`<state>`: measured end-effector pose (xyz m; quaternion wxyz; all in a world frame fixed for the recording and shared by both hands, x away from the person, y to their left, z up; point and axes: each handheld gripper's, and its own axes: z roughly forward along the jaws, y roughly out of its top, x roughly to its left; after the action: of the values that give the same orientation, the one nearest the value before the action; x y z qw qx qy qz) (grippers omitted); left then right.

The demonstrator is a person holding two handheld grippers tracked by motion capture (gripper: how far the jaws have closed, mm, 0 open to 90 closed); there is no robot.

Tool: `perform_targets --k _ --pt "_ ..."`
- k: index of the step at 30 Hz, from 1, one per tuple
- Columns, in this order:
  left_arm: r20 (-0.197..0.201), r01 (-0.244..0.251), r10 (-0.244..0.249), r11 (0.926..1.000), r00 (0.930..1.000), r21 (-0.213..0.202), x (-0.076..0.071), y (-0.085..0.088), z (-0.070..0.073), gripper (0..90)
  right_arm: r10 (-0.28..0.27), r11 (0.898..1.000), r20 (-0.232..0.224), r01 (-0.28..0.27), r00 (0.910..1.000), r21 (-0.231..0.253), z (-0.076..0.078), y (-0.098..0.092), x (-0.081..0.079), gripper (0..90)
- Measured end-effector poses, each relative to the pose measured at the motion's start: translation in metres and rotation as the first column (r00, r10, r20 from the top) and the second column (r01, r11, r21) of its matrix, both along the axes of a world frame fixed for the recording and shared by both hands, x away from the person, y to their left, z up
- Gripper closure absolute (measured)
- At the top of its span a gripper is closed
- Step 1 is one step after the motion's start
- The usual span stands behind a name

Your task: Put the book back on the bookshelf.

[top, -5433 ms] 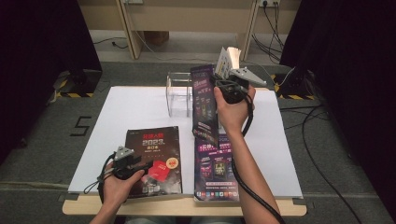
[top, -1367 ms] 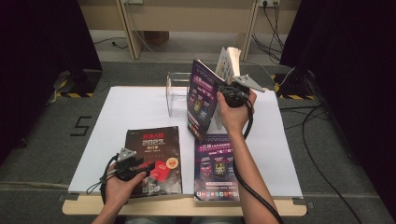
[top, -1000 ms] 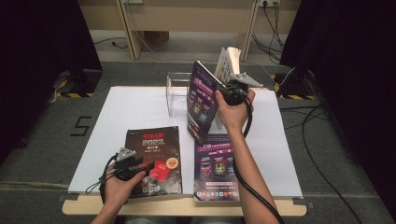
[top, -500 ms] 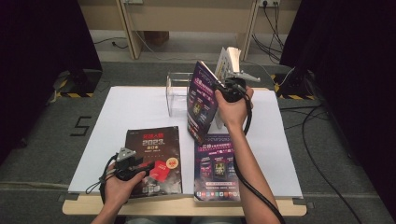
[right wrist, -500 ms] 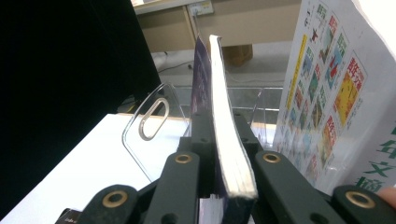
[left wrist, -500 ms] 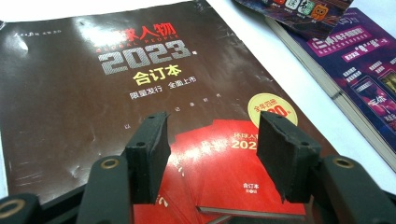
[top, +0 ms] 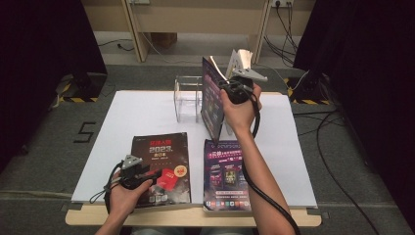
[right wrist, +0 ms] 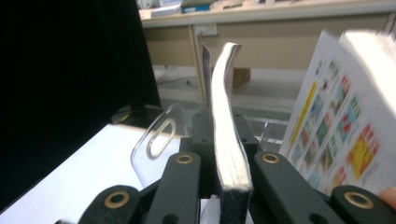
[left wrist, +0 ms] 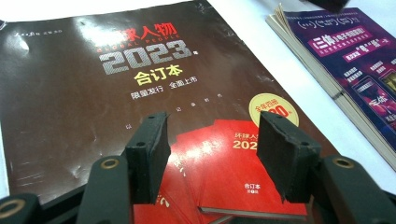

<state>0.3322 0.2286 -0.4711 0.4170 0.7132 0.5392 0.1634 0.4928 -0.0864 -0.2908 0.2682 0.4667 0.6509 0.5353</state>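
A white sheet (top: 147, 115) covers the wooden worktop (top: 193, 216). Grey carpet (top: 58, 142) lies around it, marked with a dark number five (top: 84, 132) at the left. Black curtains (top: 41, 34) hang on both sides. Beyond stands light wooden furniture (top: 195, 19), with cables (top: 288, 22) trailing from a wall socket (top: 282, 2). Yellow-and-black striped tape (top: 78, 99) edges the floor.

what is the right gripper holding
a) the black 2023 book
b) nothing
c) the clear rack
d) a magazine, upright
d) In the right gripper view the right gripper has its jaws clamped on the edge of a magazine, and the high view shows that magazine standing upright above the table by the clear rack.
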Motion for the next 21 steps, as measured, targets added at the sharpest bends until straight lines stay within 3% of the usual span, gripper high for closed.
perform_targets --k 5,10,21 --pt "0.000 -0.004 0.004 1.0000 1.0000 -0.004 0.001 0.001 0.000 43.1 -0.016 1.000 0.027 0.016 0.9995 0.005 0.003 0.004 0.006 84.6" --pt "-0.001 -0.003 0.003 1.0000 1.0000 -0.004 0.000 0.001 0.000 43.1 -0.035 0.999 0.051 0.036 0.9981 -0.020 0.003 0.010 0.014 84.6" --pt "-0.002 -0.004 0.004 1.0000 1.0000 -0.003 0.001 0.002 -0.001 43.1 -0.086 0.996 0.065 0.087 0.9942 -0.019 0.001 0.017 0.028 84.6"
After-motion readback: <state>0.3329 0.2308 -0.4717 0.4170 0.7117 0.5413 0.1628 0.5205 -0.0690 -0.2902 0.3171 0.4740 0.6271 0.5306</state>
